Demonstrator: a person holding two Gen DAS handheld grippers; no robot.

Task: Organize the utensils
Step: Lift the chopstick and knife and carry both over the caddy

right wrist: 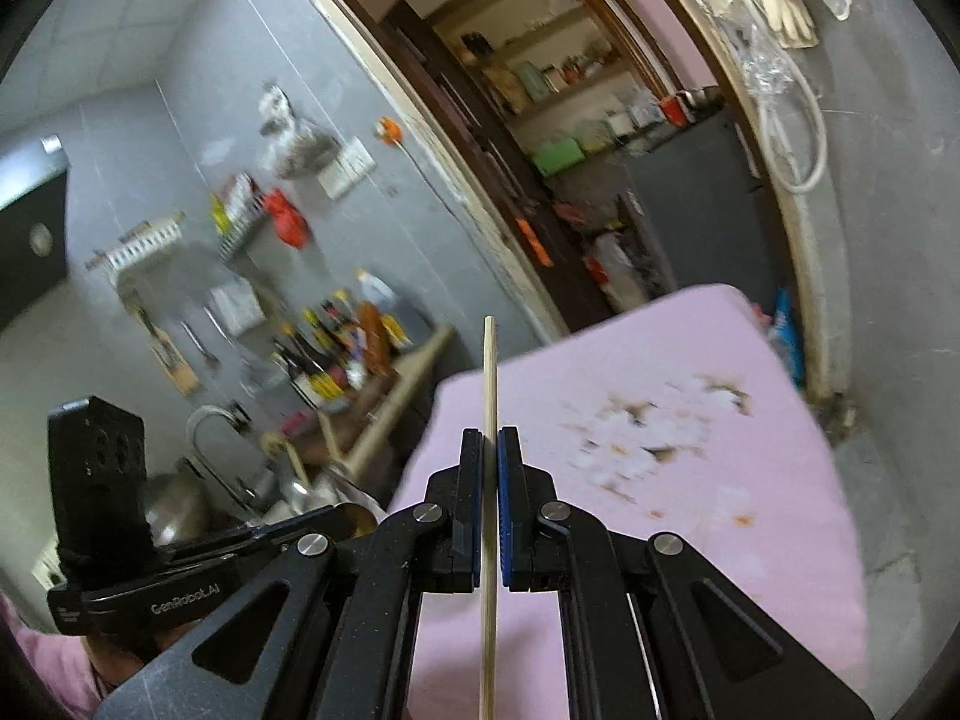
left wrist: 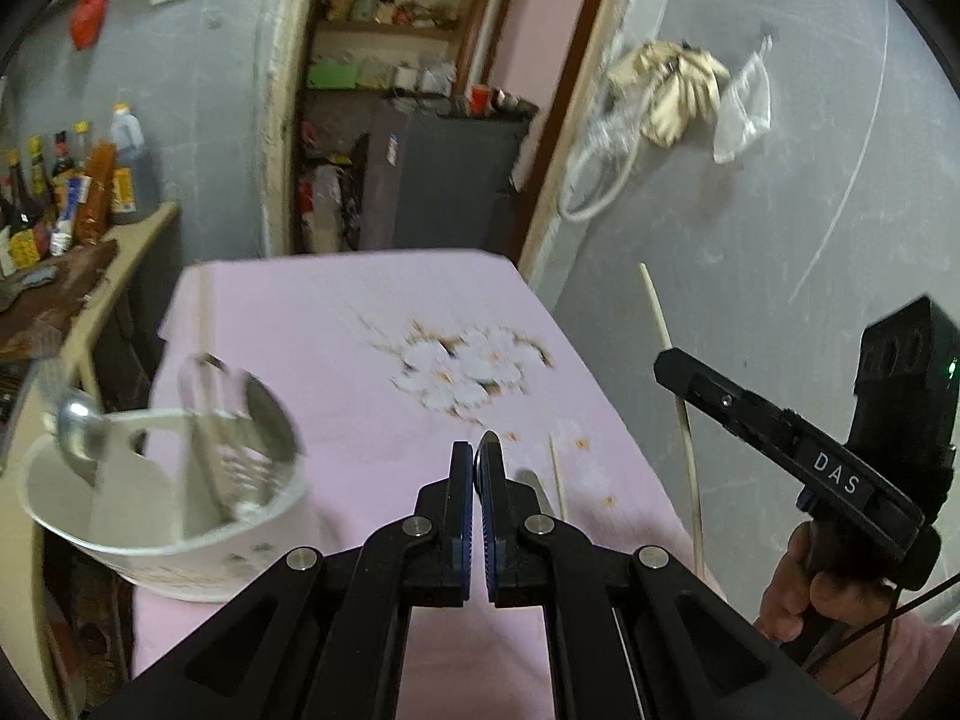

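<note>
The right hand-held gripper (right wrist: 491, 450) is pressed together on a pale chopstick (right wrist: 489, 372). The stick's long axis runs almost straight up and down through the jaws, with a long piece above and a long piece below. It hangs in the air over the right edge of the pink tabletop (left wrist: 360, 300).

The left hand-held gripper (left wrist: 477, 462) is pressed together too, and a small metal tip (left wrist: 490, 439) pokes out between its pads. It looks like the end of a metal utensil, but I cannot tell which kind.

The thing that matters most is the white tub (left wrist: 120, 534). It sits at the left edge of the tabletop, with a ladle (left wrist: 75, 426) and other shiny tools already standing in it. From the left hand-held gripper the tub is just to the left and lower down. From the right one it is well apart — across the whole tabletop.

So the left hand is nearer to the tub. I think its metal piece could go in first. The chopstick would have to cross over to the left edge, and standing up like this it could go in end first.

One more chopstick (left wrist: 558, 480) lies flat near the right edge — not picked up yet.
</note>
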